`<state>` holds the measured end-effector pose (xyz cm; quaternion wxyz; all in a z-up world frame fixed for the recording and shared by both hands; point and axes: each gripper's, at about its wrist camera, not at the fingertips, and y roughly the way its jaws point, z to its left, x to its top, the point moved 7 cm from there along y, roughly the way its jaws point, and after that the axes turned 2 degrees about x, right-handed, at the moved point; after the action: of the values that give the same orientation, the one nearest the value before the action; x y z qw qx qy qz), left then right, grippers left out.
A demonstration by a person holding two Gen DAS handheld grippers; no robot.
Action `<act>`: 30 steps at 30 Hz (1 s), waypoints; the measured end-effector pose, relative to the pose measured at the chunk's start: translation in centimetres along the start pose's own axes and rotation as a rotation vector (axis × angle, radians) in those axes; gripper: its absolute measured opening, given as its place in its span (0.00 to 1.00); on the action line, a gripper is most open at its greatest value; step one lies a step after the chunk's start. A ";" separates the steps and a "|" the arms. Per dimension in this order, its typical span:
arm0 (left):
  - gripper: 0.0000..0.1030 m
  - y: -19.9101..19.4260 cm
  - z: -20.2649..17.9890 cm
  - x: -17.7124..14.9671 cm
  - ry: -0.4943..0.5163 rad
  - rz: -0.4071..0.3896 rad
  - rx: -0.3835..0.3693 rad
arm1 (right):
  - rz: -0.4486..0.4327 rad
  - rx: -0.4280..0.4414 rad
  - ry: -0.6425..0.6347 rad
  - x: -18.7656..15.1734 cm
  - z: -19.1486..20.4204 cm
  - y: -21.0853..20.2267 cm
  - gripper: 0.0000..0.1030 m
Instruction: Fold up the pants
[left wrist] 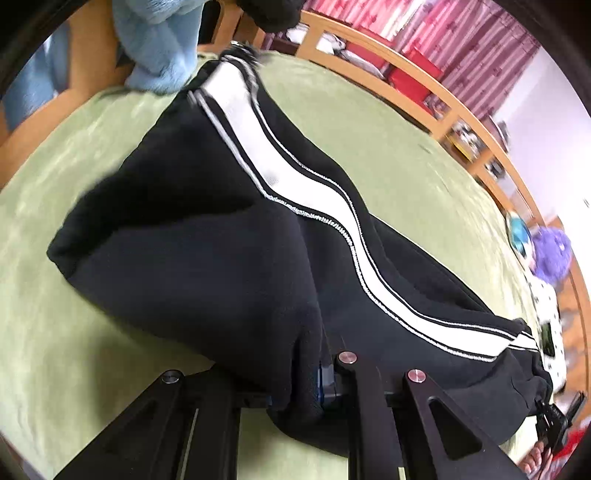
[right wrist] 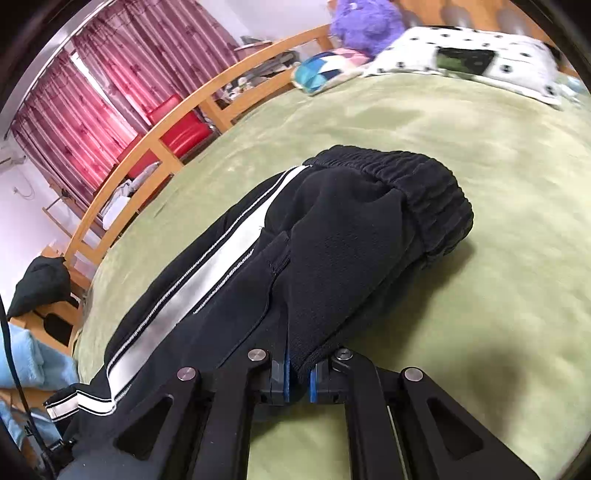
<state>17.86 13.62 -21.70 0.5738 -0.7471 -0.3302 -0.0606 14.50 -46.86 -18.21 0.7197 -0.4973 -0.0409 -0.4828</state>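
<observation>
Black pants [left wrist: 207, 236] with a white side stripe [left wrist: 303, 184], spread lengthwise over a green bedspread [left wrist: 388, 140]. In the left wrist view, fabric bunched directly at the fingertips of the left gripper [left wrist: 295, 380]: a dark fold hanging down between the two black fingers, a blue pad [left wrist: 320, 380] just visible against the cloth. Jaws drawn narrow, pinched on the pants. Rest of the garment stretching up and away from that gripper, stripe curving along its length toward the far hem [left wrist: 240, 55], near a pale blue fluffy cloth [left wrist: 159, 44].

In the right wrist view, pants [right wrist: 332, 258] again lying straight ahead of the fingers. Right gripper [right wrist: 299, 380] closed narrow on a black edge of fabric, blue pads [right wrist: 286, 380] pressed on either side of it. Elastic waistband [right wrist: 417, 184] beyond the fingertips, gathered and rounded, resting on the bedspread [right wrist: 480, 129]. Stripe [right wrist: 207, 280] running down to the left of the gripper, toward a cuff [right wrist: 66, 402] at the lower left edge.

Around the bed: wooden rail [right wrist: 155, 140], pink curtains [right wrist: 110, 85], a purple plush toy [right wrist: 365, 18], a white spotted pillow [right wrist: 517, 62]. Another gripper, small and dark, at the lower right rim of the left wrist view, too small to tell its state there.
</observation>
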 end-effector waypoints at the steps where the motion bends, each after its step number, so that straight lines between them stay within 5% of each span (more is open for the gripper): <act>1: 0.14 -0.4 -0.2 -1.3 0.005 0.013 -0.004 | 0.005 -0.009 -0.005 -0.5 -1.1 -1.4 0.07; 8: 0.24 -2.2 0.3 -7.7 0.074 0.081 0.040 | 0.153 -0.075 -0.060 -3.8 -6.0 -6.2 0.17; 10: 0.37 -2.6 1.0 -8.1 0.063 0.124 0.061 | 0.136 -0.118 -0.109 -3.9 -5.9 -7.7 0.25; 14: 0.51 -5.5 1.8 -8.5 0.086 0.066 0.044 | 0.060 -0.177 -0.228 -5.0 -4.5 -11.6 0.48; 16: 0.58 -6.5 2.3 -8.3 0.091 0.037 0.042 | 0.053 -0.176 -0.255 -5.8 -3.6 -12.7 0.49; 30: 0.58 -7.0 6.6 -1.1 0.048 -0.077 0.026 | 0.009 -0.072 -0.369 -10.4 7.0 -8.8 0.54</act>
<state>11.13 19.96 -18.77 0.5883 -0.7248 -0.3456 -0.0961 5.46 -35.09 -14.39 0.6840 -0.6029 -0.1527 -0.3813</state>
